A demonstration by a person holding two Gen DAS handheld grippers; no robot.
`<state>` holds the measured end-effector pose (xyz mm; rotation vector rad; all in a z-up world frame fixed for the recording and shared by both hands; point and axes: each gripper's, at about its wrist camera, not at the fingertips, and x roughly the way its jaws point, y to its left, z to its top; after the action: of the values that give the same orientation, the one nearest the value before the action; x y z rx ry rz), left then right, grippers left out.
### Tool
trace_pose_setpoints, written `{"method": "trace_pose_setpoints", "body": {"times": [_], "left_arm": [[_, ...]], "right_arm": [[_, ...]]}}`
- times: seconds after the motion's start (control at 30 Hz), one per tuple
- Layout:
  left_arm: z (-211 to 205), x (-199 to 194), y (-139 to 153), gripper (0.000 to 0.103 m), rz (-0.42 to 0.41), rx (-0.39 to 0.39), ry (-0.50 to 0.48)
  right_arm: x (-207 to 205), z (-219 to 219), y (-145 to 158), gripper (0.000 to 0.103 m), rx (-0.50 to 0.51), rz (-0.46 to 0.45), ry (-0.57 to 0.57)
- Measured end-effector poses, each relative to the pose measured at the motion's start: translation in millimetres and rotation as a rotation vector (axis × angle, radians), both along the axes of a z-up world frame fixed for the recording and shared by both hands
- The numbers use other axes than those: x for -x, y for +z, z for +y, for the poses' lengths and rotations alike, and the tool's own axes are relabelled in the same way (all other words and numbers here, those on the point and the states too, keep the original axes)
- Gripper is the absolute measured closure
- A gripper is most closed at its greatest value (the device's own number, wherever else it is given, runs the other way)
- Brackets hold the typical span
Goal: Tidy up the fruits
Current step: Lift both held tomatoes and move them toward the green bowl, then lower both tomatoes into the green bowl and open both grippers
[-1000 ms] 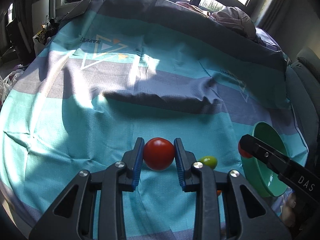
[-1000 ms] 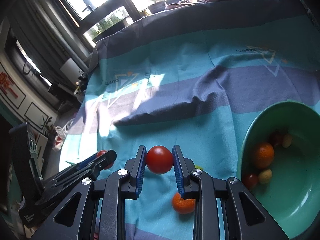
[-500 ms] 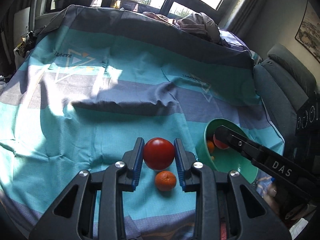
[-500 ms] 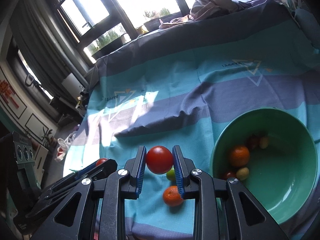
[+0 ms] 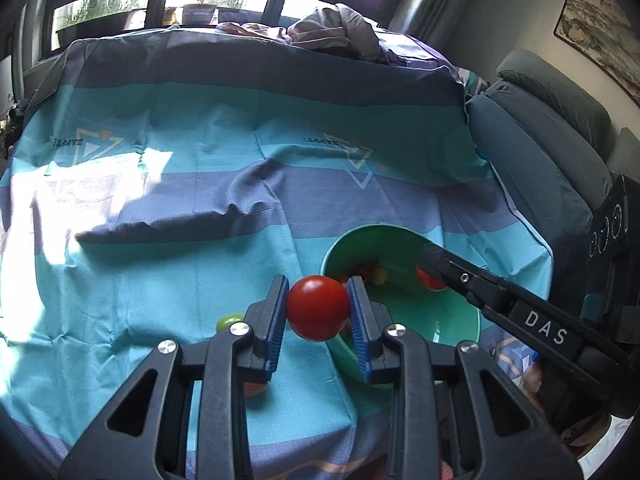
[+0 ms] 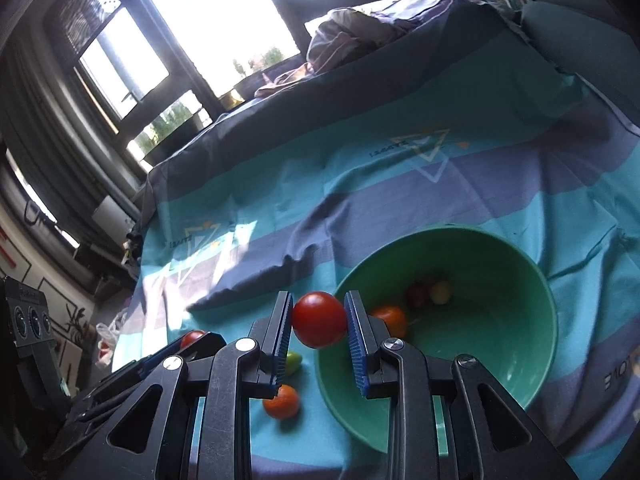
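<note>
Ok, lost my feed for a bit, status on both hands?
Left gripper shut on a red tomato. Right gripper shut on another tomato, near the green bowl. Orange and green fruit on the cloth.

red tomato (image 5: 318, 307) in left hand-held gripper (image 5: 318, 312) with blue pads and black frame, second red tomato (image 6: 319, 319) in right hand-held gripper (image 6: 319, 322), green bowl (image 6: 500, 364), orange tangerine (image 6: 281, 401), teal-and-purple striped cloth (image 5: 180, 240) with triangle print

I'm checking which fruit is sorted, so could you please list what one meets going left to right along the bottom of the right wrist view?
Left gripper holding a red tomato → small green fruit → right gripper's tomato → orange fruit in the bowl → green bowl.
</note>
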<state>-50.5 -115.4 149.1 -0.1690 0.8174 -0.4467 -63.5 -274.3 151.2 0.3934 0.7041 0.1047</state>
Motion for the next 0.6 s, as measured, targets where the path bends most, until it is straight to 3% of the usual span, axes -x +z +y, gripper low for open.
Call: {"method": "trace_pose_setpoints", "body": {"times": [0.23, 0.6], "left_arm": [[-46.1, -10.6, -10.1, 0.073, 0.019, 0.004, -0.078], [-95.6, -26.1, -39.1, 0.073, 0.084, -0.021, -0.171]], "right_arm": [[3.4, -31.7, -4.9, 0.074, -0.001, 0.027, -0.088], [0.7, -70.0, -23.0, 0.074, -0.063, 0.095, -0.129]]}}
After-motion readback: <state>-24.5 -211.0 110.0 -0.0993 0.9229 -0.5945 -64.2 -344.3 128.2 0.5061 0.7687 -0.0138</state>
